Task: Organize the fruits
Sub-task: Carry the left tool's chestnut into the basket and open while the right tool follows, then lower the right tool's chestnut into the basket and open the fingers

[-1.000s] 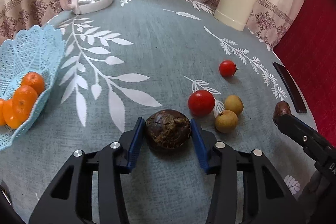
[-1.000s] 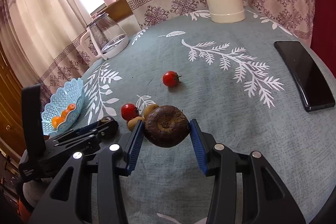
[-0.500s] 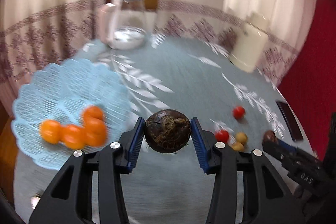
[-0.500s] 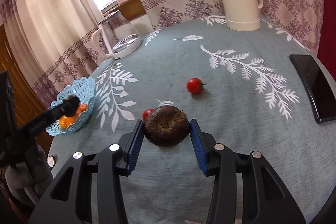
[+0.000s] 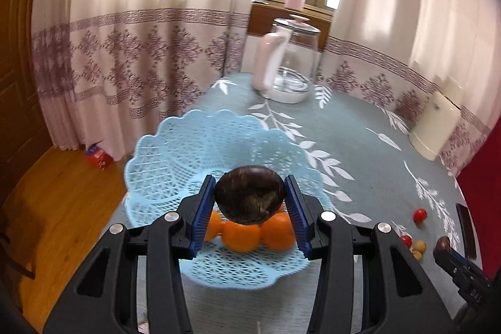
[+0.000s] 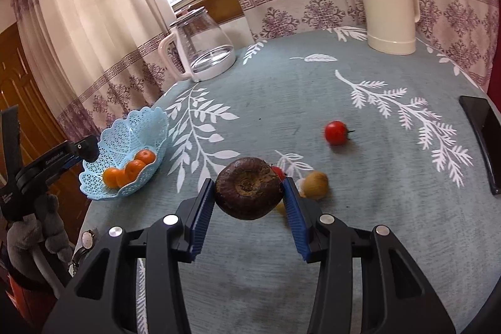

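Gripping a dark brown fruit (image 5: 249, 197) between its blue pads, my left gripper (image 5: 249, 202) has swung from the tabletop (image 5: 360, 152) to hang above the blue lace basket (image 5: 175, 158), oranges (image 5: 242, 235) just beneath, so release comes next. My right gripper (image 6: 249, 201) pinches a second brown fruit (image 6: 249, 188), cherry tomato (image 6: 335, 132) ahead.

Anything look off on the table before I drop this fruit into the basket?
Nothing spilled or damaged. One oddity: a wristwatch lies at the very table edge near the blue basket. Both grippers, left and right, each clamp a dark brown fruit; the oranges sit neatly in the basket.
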Tool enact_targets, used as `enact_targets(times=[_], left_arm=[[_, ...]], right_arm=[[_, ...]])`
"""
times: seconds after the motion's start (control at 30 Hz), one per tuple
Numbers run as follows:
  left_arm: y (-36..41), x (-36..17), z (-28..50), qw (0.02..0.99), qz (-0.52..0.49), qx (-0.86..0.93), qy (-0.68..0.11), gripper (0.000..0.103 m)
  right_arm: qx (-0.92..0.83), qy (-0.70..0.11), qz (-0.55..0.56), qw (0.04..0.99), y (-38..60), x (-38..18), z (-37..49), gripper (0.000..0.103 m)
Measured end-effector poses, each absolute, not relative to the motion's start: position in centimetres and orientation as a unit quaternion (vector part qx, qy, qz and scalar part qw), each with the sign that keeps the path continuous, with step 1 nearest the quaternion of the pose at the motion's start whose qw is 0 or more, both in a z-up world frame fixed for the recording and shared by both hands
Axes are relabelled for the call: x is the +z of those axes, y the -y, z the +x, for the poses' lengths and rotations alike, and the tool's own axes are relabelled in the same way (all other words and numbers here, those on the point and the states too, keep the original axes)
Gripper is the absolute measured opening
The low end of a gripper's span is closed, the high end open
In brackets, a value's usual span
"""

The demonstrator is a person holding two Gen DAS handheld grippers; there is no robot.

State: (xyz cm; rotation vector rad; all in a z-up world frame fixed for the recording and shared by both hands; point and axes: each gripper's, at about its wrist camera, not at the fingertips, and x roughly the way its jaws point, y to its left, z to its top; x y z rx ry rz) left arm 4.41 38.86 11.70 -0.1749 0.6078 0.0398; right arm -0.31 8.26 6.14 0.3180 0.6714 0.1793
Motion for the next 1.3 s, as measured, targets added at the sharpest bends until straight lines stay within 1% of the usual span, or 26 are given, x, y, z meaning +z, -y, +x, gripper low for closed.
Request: enact_targets(times=[0.27, 0.4, 0.43, 0.47, 0.5, 0.63, 0.7, 0.77, 0.9, 1.03, 1.3], left_arm=[[-39.8, 11.3, 4.7, 0.948, -0.099, 0.030, -0.303, 0.046], [-40.1, 11.4, 4.6, 0.948, -0.103, 0.033, -0.299, 0.048], [-40.2, 11.4, 4.6, 0.948, -0.104, 0.035, -0.299, 0.050], [-40.4, 11.4, 4.6, 0.947, -0.108, 0.038, -0.299, 0.057], [-40.6, 11.4, 4.6, 0.947, -0.110, 0.041, -0.298, 0.060], [-41.3, 11.7, 4.3, 0.948, -0.120, 0.046, -0.292, 0.061], [-41.7, 11.9, 4.1, 0.948, -0.124, 0.050, -0.287, 0.070], [-41.8, 12.2, 3.9, 0.951, -0.122, 0.058, -0.280, 0.076], [-42.3, 12.9, 3.4, 0.953, -0.128, 0.061, -0.268, 0.085], [-43.0, 13.3, 3.0, 0.953, -0.140, 0.066, -0.260, 0.090], [-44.0, 13.7, 2.7, 0.953, -0.152, 0.074, -0.251, 0.090]], right_arm=[[0.096, -0.330, 0.150, 0.927, -9.4, 6.3, 0.2, 0.045], [0.101, -0.330, 0.148, 0.927, -10.0, 6.4, 0.5, 0.045], [0.102, -0.331, 0.147, 0.927, -10.1, 6.5, 0.6, 0.045], [0.105, -0.331, 0.145, 0.927, -10.4, 6.5, 0.7, 0.045], [0.106, -0.330, 0.144, 0.927, -10.5, 6.6, 0.8, 0.045], [0.117, -0.326, 0.134, 0.929, -11.7, 7.2, 1.2, 0.045], [0.122, -0.324, 0.129, 0.929, -12.3, 7.5, 1.5, 0.045], [0.130, -0.321, 0.121, 0.930, -13.2, 7.9, 1.8, 0.045], [0.143, -0.313, 0.104, 0.933, -15.0, 8.6, 2.8, 0.045], [0.155, -0.311, 0.093, 0.933, -17.1, 9.2, 4.5, 0.045], [0.172, -0.319, 0.063, 0.930, -21.5, 8.8, 7.8, 0.045]])
